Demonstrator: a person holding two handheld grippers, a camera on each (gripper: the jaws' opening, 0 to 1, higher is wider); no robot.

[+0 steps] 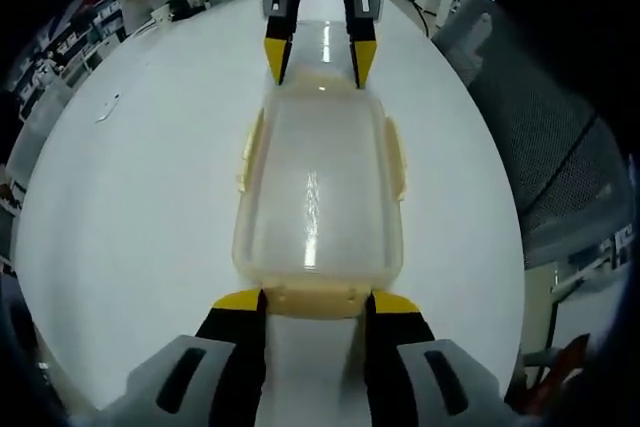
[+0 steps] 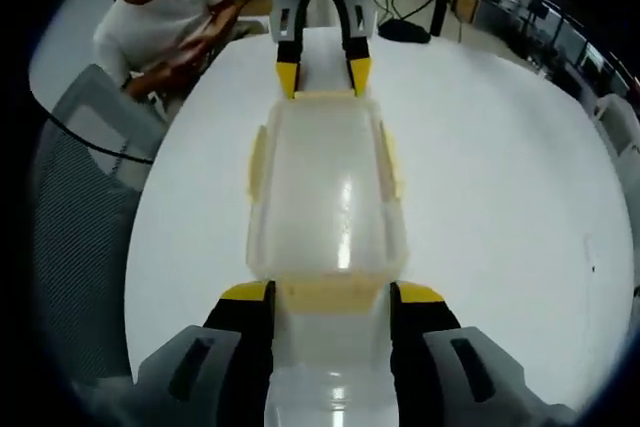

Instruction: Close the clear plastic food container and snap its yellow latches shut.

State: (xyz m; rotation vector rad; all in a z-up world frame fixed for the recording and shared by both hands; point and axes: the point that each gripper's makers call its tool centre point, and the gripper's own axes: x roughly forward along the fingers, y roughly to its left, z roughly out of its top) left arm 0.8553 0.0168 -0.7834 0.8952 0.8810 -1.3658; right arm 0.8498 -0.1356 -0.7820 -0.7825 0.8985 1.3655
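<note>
While both views are looking along the box:
container point(image 1: 318, 197): lying lid-on on the white surface point(image 1: 150, 197)
left hand-held gripper point(image 1: 316, 302): jaws parted, straddling near end latch point(image 1: 318, 299)
right hand-held gripper point(image 2: 328, 294): jaws apart, flanking opposite end latch point(image 2: 330, 294)

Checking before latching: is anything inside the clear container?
Nothing shows through the clear container; only glare and the white table. Yellow end latches hide both ends' insides.
</note>
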